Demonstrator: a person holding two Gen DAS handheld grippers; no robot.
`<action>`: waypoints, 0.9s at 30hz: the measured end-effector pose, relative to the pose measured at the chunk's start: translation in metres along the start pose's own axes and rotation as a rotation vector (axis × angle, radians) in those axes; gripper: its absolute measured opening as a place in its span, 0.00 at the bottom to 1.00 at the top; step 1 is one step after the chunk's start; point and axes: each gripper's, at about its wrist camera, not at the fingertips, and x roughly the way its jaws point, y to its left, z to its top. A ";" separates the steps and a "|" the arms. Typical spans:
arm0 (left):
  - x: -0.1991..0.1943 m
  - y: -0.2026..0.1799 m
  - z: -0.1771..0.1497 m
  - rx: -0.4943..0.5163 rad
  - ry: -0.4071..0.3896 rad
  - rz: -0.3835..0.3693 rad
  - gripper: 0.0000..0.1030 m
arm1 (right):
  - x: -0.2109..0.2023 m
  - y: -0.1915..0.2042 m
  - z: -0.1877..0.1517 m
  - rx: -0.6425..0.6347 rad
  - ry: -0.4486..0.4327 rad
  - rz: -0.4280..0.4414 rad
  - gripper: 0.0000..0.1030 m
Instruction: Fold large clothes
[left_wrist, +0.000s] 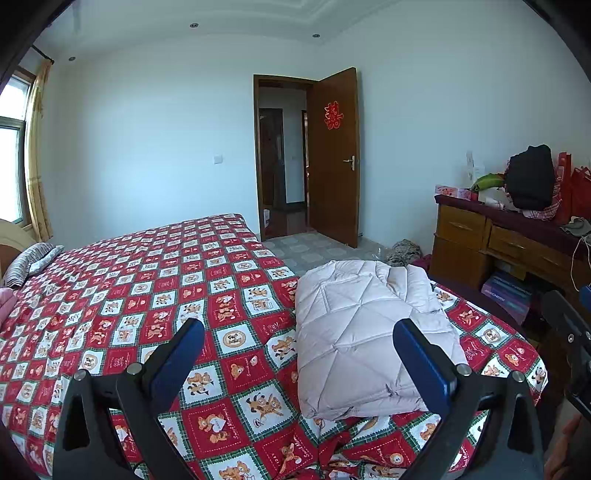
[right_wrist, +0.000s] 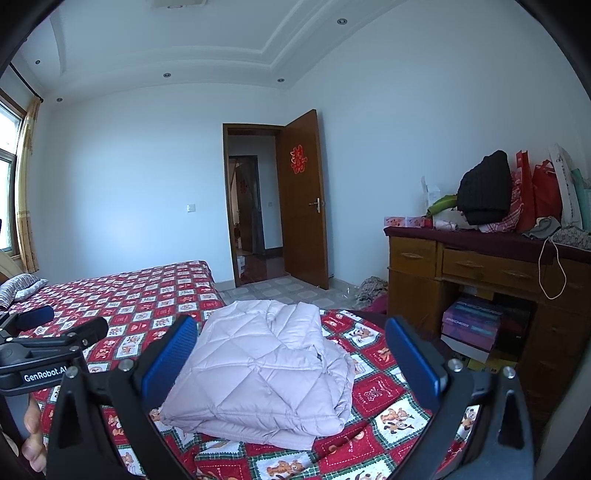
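Left wrist view: nearest is the left tool (left_wrist: 298, 338), its two blue pads spread wide apart w/ nothing between them, held above the bed (left_wrist: 122, 295). Just past the right-hand pad lies the jacket (left_wrist: 364, 332), a pale quilted puffer, already folded into a compact stack near the bed's near-right corner, resting on the red teddy-bear quilt. Beyond: a striped pillow (left_wrist: 29, 262) at far left, an open door (left_wrist: 334, 155), and a dresser (left_wrist: 498, 240) piled w/ bags at right.

Right wrist view: nearest is the right tool (right_wrist: 290, 350), pads also wide apart, empty, framing the jacket (right_wrist: 258, 373) straight ahead. The left tool (right_wrist: 55, 332) shows at the left edge w/ part of a hand (right_wrist: 33, 435) below it. The folded layers look stacked, edges roughly even; a collar or sleeve ridge runs across the top.

Handling, as a judgement: light, soft, puffy, prob. slippery shell fabric, so layers may slide or spring open. Best hold is low on the folded edge, pinching all layers together, one tool per side. Folding looks nearly or fully done.
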 end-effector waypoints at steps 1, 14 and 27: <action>0.000 0.000 0.000 0.000 0.002 0.001 0.99 | 0.000 0.000 0.000 0.001 0.000 0.001 1.00; 0.000 -0.001 0.000 0.004 -0.008 0.014 0.99 | -0.001 -0.001 0.000 0.003 -0.003 -0.001 1.00; -0.003 -0.003 0.002 0.018 -0.031 0.032 0.99 | -0.003 0.001 -0.001 0.005 -0.004 -0.005 1.00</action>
